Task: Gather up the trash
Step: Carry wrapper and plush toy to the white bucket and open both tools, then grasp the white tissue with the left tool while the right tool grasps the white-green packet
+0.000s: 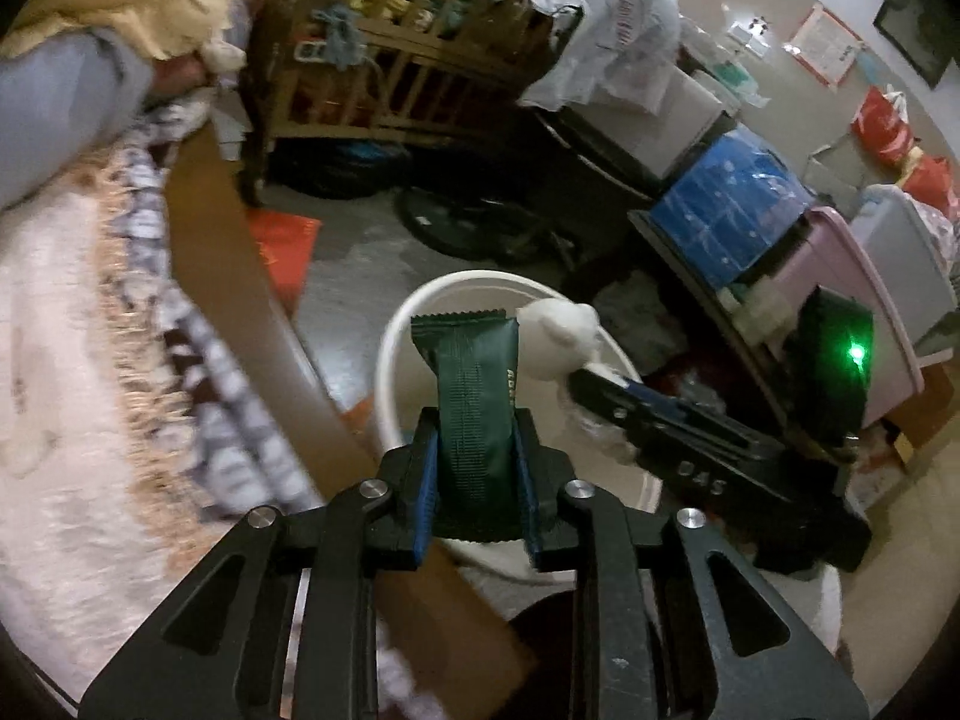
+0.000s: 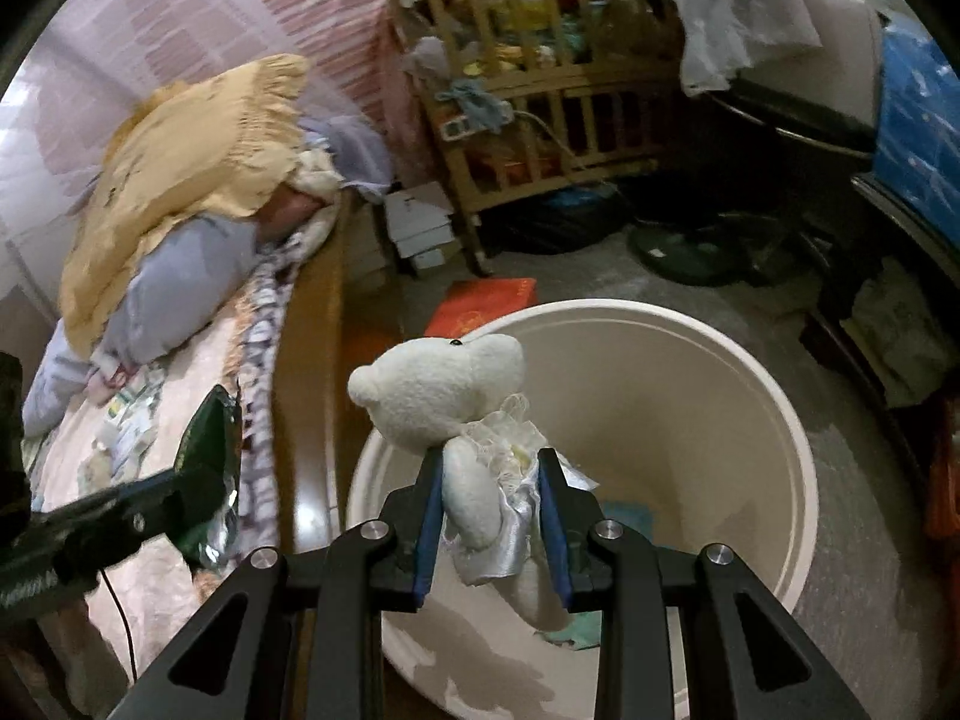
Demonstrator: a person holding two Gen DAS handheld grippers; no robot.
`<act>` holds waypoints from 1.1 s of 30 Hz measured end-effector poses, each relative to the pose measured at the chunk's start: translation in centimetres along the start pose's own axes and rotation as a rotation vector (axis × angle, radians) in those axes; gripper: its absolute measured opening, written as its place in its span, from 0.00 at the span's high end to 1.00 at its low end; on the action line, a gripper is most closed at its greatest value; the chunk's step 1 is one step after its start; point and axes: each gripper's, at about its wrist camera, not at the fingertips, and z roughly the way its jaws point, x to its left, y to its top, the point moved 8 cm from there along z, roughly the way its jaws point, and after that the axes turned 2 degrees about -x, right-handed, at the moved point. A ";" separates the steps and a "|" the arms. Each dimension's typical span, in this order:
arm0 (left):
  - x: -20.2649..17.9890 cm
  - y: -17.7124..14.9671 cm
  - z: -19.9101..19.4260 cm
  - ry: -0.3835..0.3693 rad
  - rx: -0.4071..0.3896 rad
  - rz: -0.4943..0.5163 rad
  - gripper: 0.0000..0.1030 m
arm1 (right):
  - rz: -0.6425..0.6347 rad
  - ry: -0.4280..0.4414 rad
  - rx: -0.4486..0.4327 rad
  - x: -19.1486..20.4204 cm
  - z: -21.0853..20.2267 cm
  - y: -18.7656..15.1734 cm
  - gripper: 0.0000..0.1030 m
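Note:
My left gripper is shut on a dark green snack wrapper, held upright over the near rim of a cream round bin. My right gripper is shut on a small white teddy bear in a lace dress, held above the bin, near its left rim. In the left wrist view the bear and right gripper hang over the bin's right side. In the right wrist view the left gripper holds the wrapper over the bed edge.
A bed with a pink blanket and wooden side rail lies left of the bin. A yellow pillow lies on the bed. A wooden crib full of things, a red box, a fan base and stacked storage boxes crowd the floor.

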 end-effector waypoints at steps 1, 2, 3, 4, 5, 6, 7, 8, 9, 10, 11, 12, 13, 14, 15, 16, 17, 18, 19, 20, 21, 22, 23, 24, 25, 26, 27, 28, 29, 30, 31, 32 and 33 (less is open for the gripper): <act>-0.4 0.0 0.5 -0.022 0.008 -0.007 0.65 | 0.008 -0.013 -0.005 -0.3 0.1 0.1 0.66; -0.5 0.0 0.7 -0.034 0.013 -0.015 0.60 | 0.021 -0.026 -0.009 -0.7 0.2 0.2 0.58; -0.5 0.0 0.7 -0.044 0.012 -0.026 0.51 | 0.039 -0.043 -0.018 -1.0 0.2 0.3 0.55; -0.5 0.1 0.7 -0.046 0.008 -0.027 0.48 | 0.043 -0.048 -0.024 -1.2 0.2 0.4 0.55; -0.4 0.0 0.6 -0.045 0.005 -0.025 0.47 | 0.039 -0.051 -0.029 -1.1 0.1 0.5 0.55; -0.2 -0.1 0.4 -0.039 0.008 -0.023 0.47 | 0.035 -0.054 -0.029 -1.0 0.1 0.5 0.55; 0.1 -0.2 0.1 -0.035 0.013 -0.028 0.47 | 0.030 -0.054 -0.030 -0.9 0.1 0.5 0.55; 0.4 -0.3 -0.2 -0.027 0.017 -0.032 0.47 | 0.029 -0.050 -0.029 -0.8 0.0 0.5 0.55; 0.8 -0.4 -0.6 -0.016 0.018 -0.033 0.47 | 0.029 -0.042 -0.028 -0.6 0.0 0.5 0.55; 1.4 -0.5 -1.4 0.014 0.010 -0.031 0.47 | 0.030 -0.032 -0.027 -0.3 0.0 0.5 0.55; 2.0 -0.6 -2.0 0.041 0.001 -0.029 0.47 | 0.028 -0.014 -0.027 0.3 -0.1 0.5 0.54; 3.0 -0.6 -3.3 0.097 -0.017 -0.024 0.47 | 0.025 0.001 -0.026 0.9 0.0 0.6 0.54; 3.9 -0.8 -4.3 0.150 -0.025 -0.019 0.47 | 0.015 0.022 -0.025 1.8 0.0 0.5 0.54; 4.7 -1.0 -5.0 0.189 -0.030 -0.014 0.47 | 0.004 0.038 -0.024 2.6 0.1 0.5 0.54; 5.9 -1.3 -6.5 0.248 -0.042 -0.004 0.47 | -0.012 0.060 -0.022 3.9 0.2 0.4 0.54; 6.7 -1.5 -7.6 0.286 -0.050 0.000 0.47 | -0.027 0.085 -0.019 5.1 0.3 0.4 0.54; 7.4 -1.7 -8.5 0.317 -0.058 0.000 0.47 | -0.042 0.108 -0.015 6.2 0.4 0.2 0.54; 8.5 -2.0 -9.8 0.354 -0.068 -0.005 0.47 | -0.064 0.136 -0.006 7.8 0.5 0.0 0.54; 9.6 -2.4 -10.9 0.387 -0.072 -0.017 0.47 | -0.085 0.156 0.001 9.3 0.7 -0.3 0.54; 10.7 -2.7 -12.0 0.422 -0.072 -0.031 0.47 | -0.107 0.177 0.008 10.7 0.9 -0.5 0.54; 11.9 -3.2 -13.2 0.452 -0.074 -0.049 0.47 | -0.128 0.203 0.017 12.5 1.0 -0.8 0.54; 13.1 -3.8 -14.4 0.471 -0.078 -0.066 0.47 | -0.143 0.230 0.024 13.8 1.1 -1.0 0.54; 14.1 -4.3 -15.7 0.490 -0.084 -0.084 0.47 | -0.157 0.261 0.032 15.4 1.1 -1.4 0.50; 15.1 -4.9 -16.9 0.509 -0.089 -0.099 0.47 | -0.170 0.292 0.043 16.9 1.2 -1.8 0.48; 16.2 -5.6 -18.4 0.532 -0.096 -0.112 0.47 | -0.183 0.317 0.053 18.4 1.3 -2.2 0.44; 16.9 -6.0 -19.2 0.548 -0.101 -0.120 0.47 | -0.199 0.339 0.063 19.9 1.4 -2.5 0.44; 17.9 -6.6 -20.6 0.573 -0.107 -0.132 0.47 | -0.225 0.367 0.077 21.9 1.6 -3.1 0.44; 18.9 -7.2 -21.8 0.593 -0.112 -0.142 0.47 | -0.240 0.384 0.085 22.9 1.6 -3.4 0.44; 19.8 -7.7 -23.0 0.612 -0.117 -0.154 0.47 | -0.258 0.401 0.093 24.3 1.7 -3.7 0.44; 21.2 -8.5 -24.6 0.636 -0.124 -0.173 0.47 | -0.283 0.418 0.101 26.1 1.8 -4.2 0.44; 22.0 -9.1 -25.7 0.652 -0.127 -0.188 0.47 | -0.296 0.427 0.105 27.1 1.9 -4.4 0.44; 23.1 -9.9 -26.8 0.670 -0.130 -0.208 0.47 | -0.312 0.438 0.112 28.3 2.0 -4.9 0.44; 23.9 -10.5 -27.7 0.685 -0.133 -0.226 0.47 | -0.333 0.453 0.124 29.8 2.2 -5.4 0.44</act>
